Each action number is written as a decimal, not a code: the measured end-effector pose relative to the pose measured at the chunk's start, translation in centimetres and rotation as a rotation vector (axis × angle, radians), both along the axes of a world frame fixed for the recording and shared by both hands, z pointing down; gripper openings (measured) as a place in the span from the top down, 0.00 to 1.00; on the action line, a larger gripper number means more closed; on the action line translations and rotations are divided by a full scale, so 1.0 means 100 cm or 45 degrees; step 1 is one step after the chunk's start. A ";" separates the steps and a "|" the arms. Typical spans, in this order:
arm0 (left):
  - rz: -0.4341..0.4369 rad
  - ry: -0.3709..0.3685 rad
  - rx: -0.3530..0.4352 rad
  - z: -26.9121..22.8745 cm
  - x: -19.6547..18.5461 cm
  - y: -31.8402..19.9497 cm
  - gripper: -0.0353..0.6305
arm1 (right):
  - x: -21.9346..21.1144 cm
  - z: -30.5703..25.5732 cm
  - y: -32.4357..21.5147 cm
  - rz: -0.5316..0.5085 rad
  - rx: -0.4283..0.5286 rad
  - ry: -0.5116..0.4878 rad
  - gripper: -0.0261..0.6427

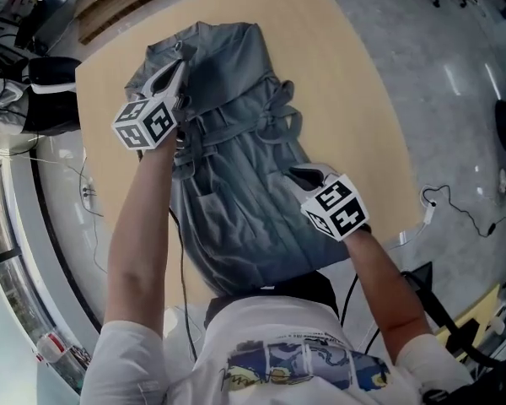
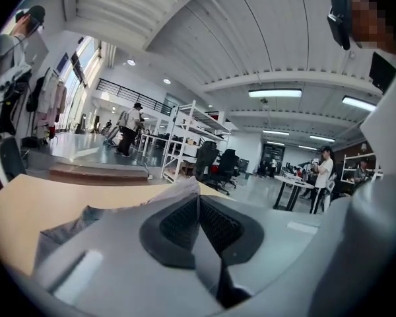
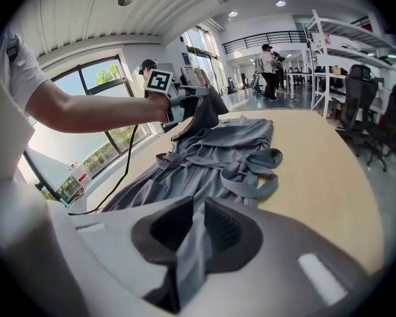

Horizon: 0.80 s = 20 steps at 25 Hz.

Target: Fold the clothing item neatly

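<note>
Garment [image 1: 236, 167] is laid with its long axis from upper left to bottom centre. Its fabric is clamped by left gripper [image 1: 180, 67] and right gripper [image 1: 300, 174].

I see grey polished floor [image 1: 455, 125] around my tan worktop [image 1: 346, 83]. White shelving [image 2: 185, 137] stands beyond, strip lights [image 2: 274, 93] glowing overhead.

Matt grey cloth garment [image 1: 236, 184] lies on smooth pale wooden table [image 1: 354, 99].

One garment [image 1: 236, 209], two grippers [image 1: 179, 67] [image 1: 300, 174], one table [image 1: 354, 99].
</note>
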<state>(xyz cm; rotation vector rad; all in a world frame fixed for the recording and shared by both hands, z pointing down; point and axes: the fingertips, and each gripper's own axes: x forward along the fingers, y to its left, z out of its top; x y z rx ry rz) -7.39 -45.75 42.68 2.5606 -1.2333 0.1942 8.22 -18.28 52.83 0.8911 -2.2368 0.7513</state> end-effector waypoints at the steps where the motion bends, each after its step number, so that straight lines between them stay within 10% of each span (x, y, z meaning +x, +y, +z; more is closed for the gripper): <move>1: 0.029 -0.019 -0.004 0.006 0.016 0.001 0.93 | 0.005 0.002 -0.001 0.009 -0.003 -0.002 0.88; 13: 0.307 -0.413 -0.109 0.099 0.117 0.028 0.92 | 0.047 0.024 -0.001 0.071 -0.048 -0.028 0.88; 20: 0.385 -0.496 -0.188 0.120 0.123 0.047 0.69 | 0.053 0.026 -0.008 0.051 -0.047 -0.044 0.88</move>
